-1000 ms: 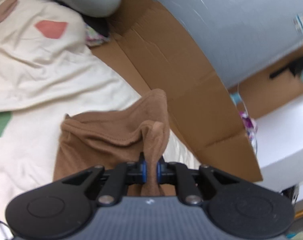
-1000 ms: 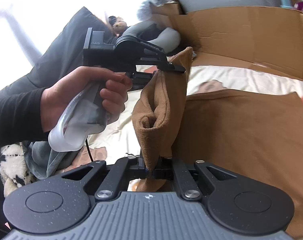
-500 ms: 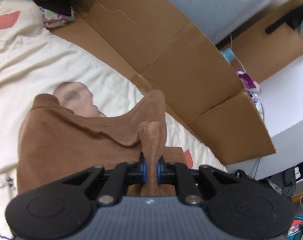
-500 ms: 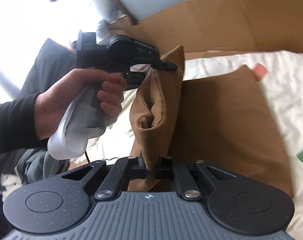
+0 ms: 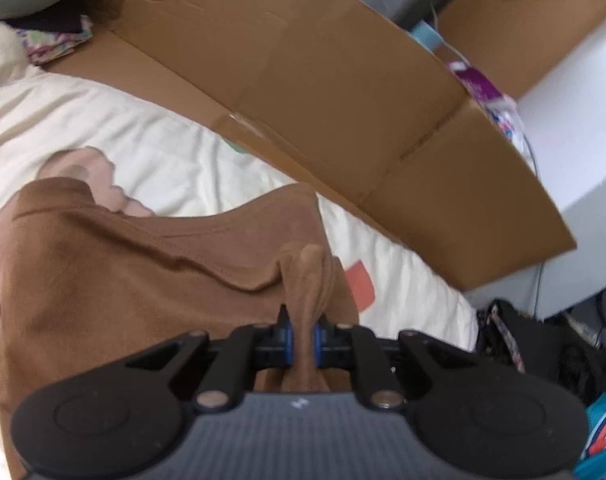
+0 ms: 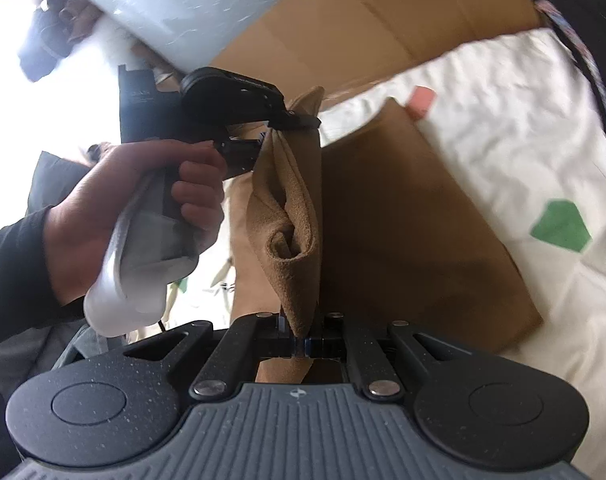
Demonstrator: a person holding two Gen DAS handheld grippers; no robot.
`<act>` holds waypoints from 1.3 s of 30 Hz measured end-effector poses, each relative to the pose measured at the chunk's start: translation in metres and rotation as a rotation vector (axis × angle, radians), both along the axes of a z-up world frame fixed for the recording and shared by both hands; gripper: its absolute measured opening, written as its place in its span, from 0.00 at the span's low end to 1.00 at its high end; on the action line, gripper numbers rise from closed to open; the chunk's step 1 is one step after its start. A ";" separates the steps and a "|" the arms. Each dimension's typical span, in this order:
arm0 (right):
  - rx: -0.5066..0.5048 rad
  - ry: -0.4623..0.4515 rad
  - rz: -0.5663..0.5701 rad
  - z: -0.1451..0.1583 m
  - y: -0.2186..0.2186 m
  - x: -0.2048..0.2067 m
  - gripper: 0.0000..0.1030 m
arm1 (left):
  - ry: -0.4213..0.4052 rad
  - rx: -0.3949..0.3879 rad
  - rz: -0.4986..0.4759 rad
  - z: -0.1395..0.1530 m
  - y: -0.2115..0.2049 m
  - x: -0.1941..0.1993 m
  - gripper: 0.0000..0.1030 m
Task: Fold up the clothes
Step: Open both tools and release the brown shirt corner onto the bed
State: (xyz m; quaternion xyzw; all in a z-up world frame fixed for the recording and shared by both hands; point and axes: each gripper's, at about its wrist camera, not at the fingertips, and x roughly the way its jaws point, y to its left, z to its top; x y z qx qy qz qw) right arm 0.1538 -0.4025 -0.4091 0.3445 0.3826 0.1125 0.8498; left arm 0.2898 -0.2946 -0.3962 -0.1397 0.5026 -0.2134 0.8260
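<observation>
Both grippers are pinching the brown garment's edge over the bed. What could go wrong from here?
The right gripper pinches only a thin tip of the brown garment, so it may slip out. The edge between it and the left gripper hangs rolled, so the fold may land creased. The cardboard stands close and may snag.

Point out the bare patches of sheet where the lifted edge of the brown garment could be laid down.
Bare cream sheet lies beyond the brown garment, around the green patch and pink patch. A narrower strip runs between the garment and the cardboard. It is crowded by the hand, where both claws, left and right, pinch the fold.
</observation>
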 end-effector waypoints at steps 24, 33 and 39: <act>0.160 0.163 -0.198 -0.064 -0.053 -0.003 0.01 | -0.037 0.088 0.031 -0.038 -0.048 -0.005 0.10; 0.205 0.221 -0.232 -0.076 -0.059 -0.015 0.01 | -0.017 0.108 -0.091 -0.040 -0.060 -0.007 0.31; 0.255 0.246 -0.259 -0.083 -0.063 -0.019 0.06 | -0.031 0.071 -0.130 -0.022 -0.047 -0.009 0.34</act>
